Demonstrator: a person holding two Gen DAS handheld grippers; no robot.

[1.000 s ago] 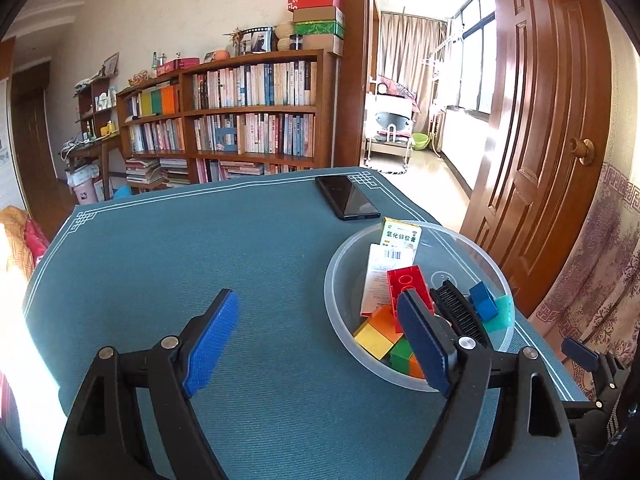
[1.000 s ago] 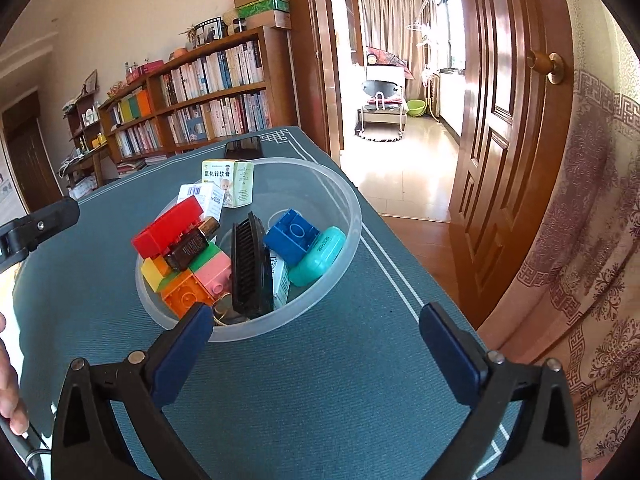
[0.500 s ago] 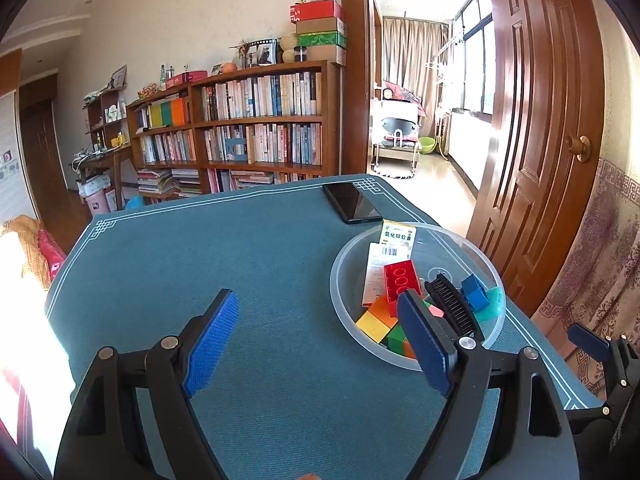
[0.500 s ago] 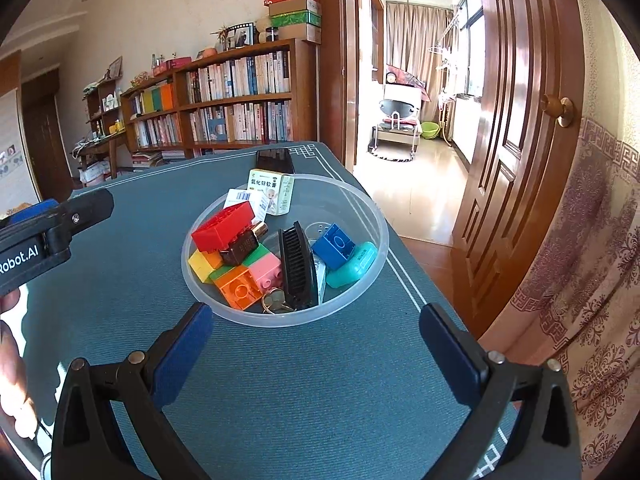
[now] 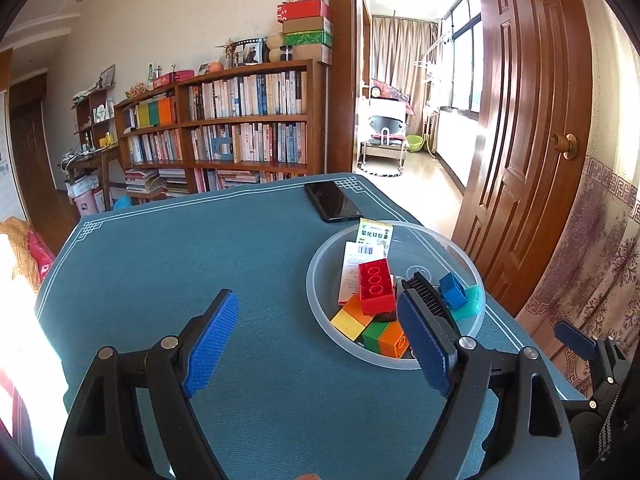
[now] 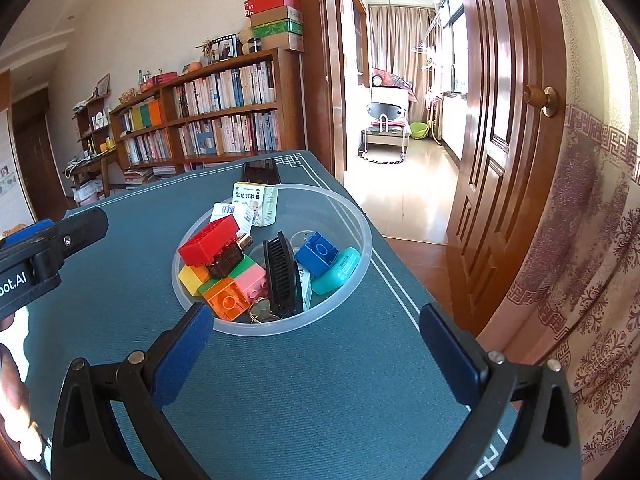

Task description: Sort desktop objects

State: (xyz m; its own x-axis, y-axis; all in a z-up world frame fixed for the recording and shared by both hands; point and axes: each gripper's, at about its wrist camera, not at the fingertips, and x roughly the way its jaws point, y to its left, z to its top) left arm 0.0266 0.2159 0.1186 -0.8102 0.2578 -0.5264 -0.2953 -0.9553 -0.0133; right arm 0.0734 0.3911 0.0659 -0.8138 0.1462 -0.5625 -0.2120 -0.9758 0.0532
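Translucent plastic bowl (image 6: 362, 236) heaped with coloured bricks (image 6: 208, 240), black comb (image 6: 282, 272), both claws spread, empty.

A bowl (image 6: 362, 236) stands on the bench (image 5: 168, 264) toward its right edge, with a phone (image 5: 333, 201) lying just behind it near the far right corner. In the bowl, a carton (image 6: 255, 209) leans against the far wall, a second flat box (image 6: 232, 216) just left and in front of it. A long brick (image 6: 208, 240) lies on top of a heap of other bricks (image 6: 228, 300) on the left side. A comb (image 6: 282, 274) stands on edge in the middle, keys (image 6: 262, 312) at its near end. Right of the comb sits a square brick (image 6: 318, 254), and a small case (image 6: 338, 272) rests against the right wall. A bookshelf (image 5: 240, 120) stands behind the bench, boxes (image 5: 306, 28) stacked on its right end; a door (image 5: 524, 120) stands to the right
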